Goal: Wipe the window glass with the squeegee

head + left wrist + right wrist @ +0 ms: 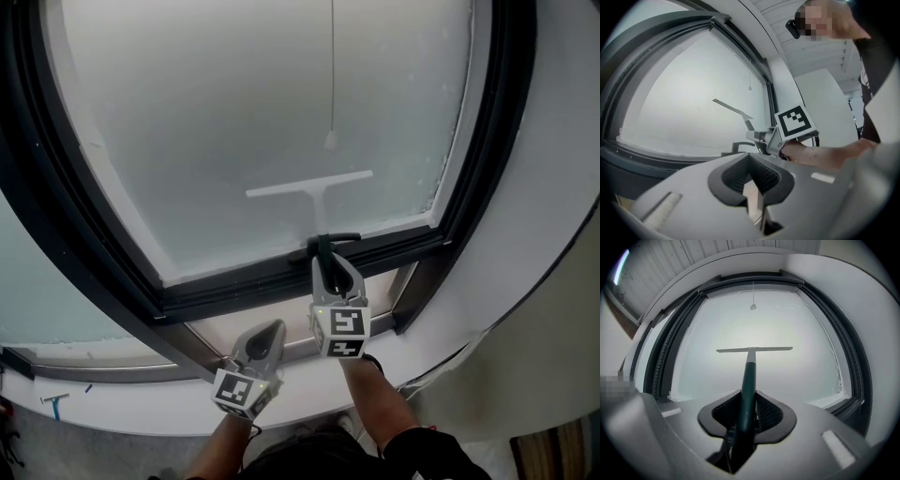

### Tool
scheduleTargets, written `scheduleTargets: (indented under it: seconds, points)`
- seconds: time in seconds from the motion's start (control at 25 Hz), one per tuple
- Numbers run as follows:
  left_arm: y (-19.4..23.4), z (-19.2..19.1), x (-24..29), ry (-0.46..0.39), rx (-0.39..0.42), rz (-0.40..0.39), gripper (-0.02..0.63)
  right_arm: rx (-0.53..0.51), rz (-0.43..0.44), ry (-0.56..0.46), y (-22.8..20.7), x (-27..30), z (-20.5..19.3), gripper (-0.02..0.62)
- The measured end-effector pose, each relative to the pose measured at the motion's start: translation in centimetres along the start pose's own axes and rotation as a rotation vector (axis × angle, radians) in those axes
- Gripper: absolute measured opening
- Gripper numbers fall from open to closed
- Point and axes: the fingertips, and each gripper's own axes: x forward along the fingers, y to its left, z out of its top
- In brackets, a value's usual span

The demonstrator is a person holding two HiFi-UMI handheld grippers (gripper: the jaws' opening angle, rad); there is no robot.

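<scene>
squeegee (310,186) on glass (206,112), left tongs (269,330) below

One squeegee (309,190), one window (234,112), one cord (332,75), two grippers: left gripper (270,330), right gripper (328,259).

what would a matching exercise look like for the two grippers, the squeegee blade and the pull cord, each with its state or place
1 left gripper
2 right gripper
3 squeegee blade
4 pull cord

a hangs in front of the glass
b shut on the squeegee handle
c shut, nothing between its jaws
d lies across the pane

Pairs: 1-c, 2-b, 3-d, 4-a
</scene>
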Motion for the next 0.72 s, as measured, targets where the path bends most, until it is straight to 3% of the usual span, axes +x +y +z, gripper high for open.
scheduleTargets:
  seconds: [0.12,0.56,0.72]
  points:
    - [0.0,-0.9,-0.1,0.028,0.024,-0.002,-0.002,0.009,0.011,0.027,0.0,-0.2,-1.2,0.095]
    - [-1.0,-1.0,0.0,0.020,-0.043,0.072,-0.002,0.009,0.057,0.108,0.0,-1.4,-4.7,0.095]
    - [-1.3,-1.1,-0.2,0.037,-0.052,0.120,-0.002,0.059,0.072,0.128,0.5,-2.3,-5.1,0.095]
